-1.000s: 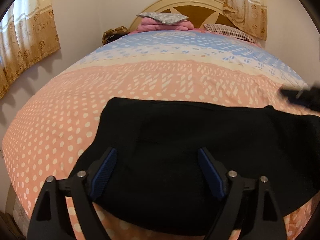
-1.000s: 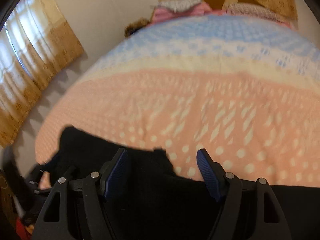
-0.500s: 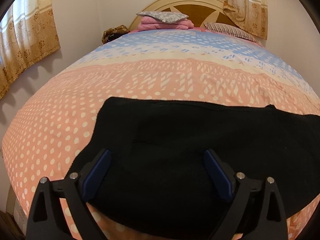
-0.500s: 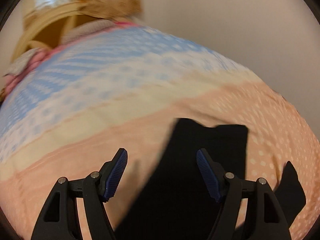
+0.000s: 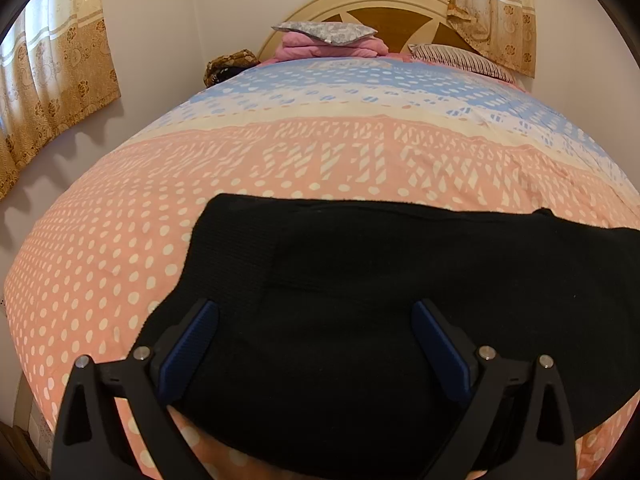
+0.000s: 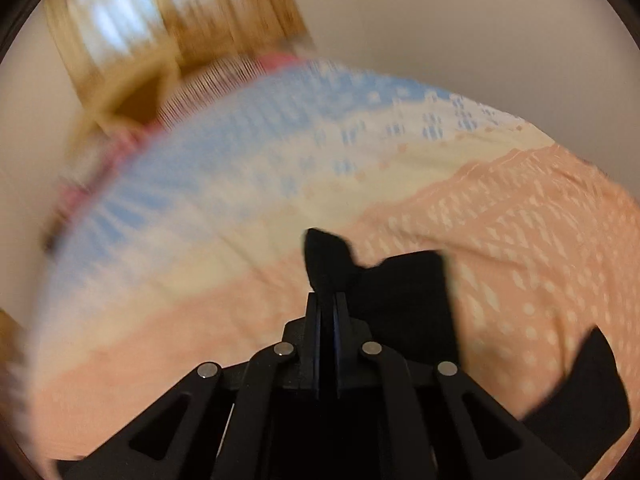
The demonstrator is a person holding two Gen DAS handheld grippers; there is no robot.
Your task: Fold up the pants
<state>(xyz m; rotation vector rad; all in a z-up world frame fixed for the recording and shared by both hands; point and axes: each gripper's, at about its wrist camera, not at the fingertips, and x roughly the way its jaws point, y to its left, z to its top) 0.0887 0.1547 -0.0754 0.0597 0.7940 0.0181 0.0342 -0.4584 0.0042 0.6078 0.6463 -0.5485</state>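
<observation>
Black pants (image 5: 360, 288) lie flat across the near part of the bed, waist end at the left. My left gripper (image 5: 316, 340) hovers open over the waist part, its blue pads (image 5: 188, 344) wide apart and holding nothing. In the right wrist view my right gripper (image 6: 328, 304) is shut on a corner of the black pants' leg end (image 6: 404, 304), and the cloth sticks up past the fingertips. Another piece of the black cloth (image 6: 580, 392) shows at the lower right.
The bed has a peach, cream and blue dotted cover (image 5: 320, 152). Folded pink bedding with a grey pillow (image 5: 328, 38) and a striped pillow (image 5: 460, 58) lie at the headboard (image 5: 384, 8). Curtains (image 5: 56, 72) hang at left and back right. The right wrist view is motion-blurred.
My right gripper swung to the pants' leg end and closed on a corner of the cloth. My left gripper stayed open over the waist, shifting only slightly.
</observation>
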